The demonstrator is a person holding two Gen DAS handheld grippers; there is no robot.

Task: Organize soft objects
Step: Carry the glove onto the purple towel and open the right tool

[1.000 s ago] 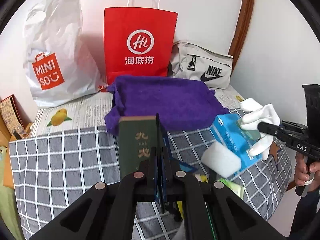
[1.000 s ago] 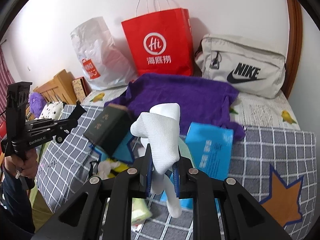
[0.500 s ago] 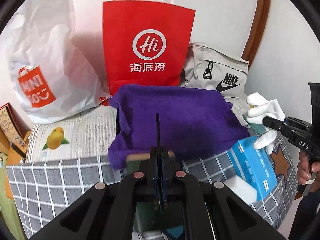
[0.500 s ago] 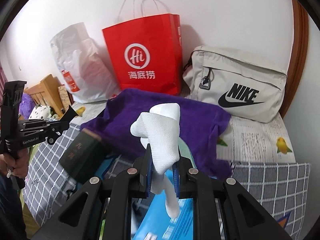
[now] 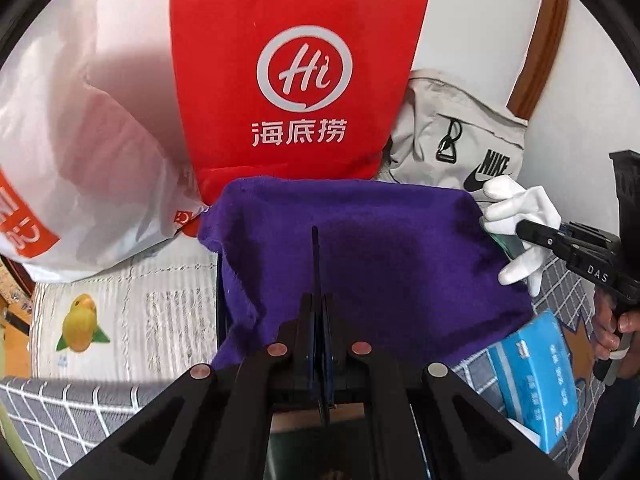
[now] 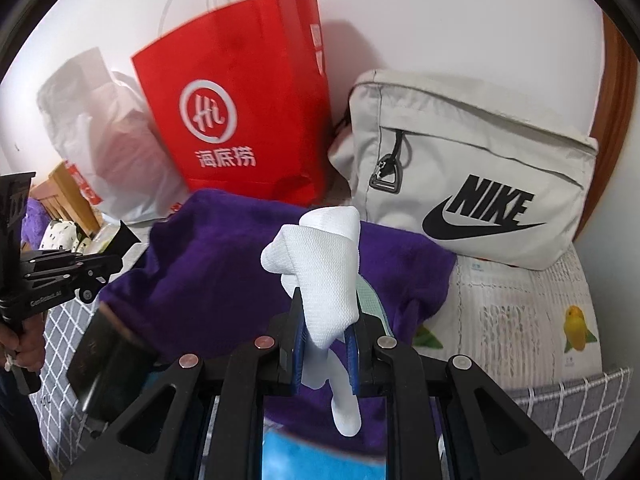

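The right tongs are clenched on a white glove, which stands up out of the blue pads at the lower centre of the right wrist view; its bunched upper part rises above the fingertips and one loose finger of the glove hangs down below them. In the left wrist view the same glove shows at the right edge of the frame, pinched in the right tongs just past the right border of the purple towel. The left tongs are clenched on a thin dark flat edge that sticks up between the pads at lower centre; in the right wrist view a dark green box hangs from the left tongs at lower left, over the grey checked blanket. The purple towel lies crumpled on the bed, directly beyond both tongs. Behind it, against the wall, stand a white plastic bag at upper left, a red paper bag at centre and a grey Nike bag at right. A blue packet lies at the lower right of the left wrist view, just beside the towel.
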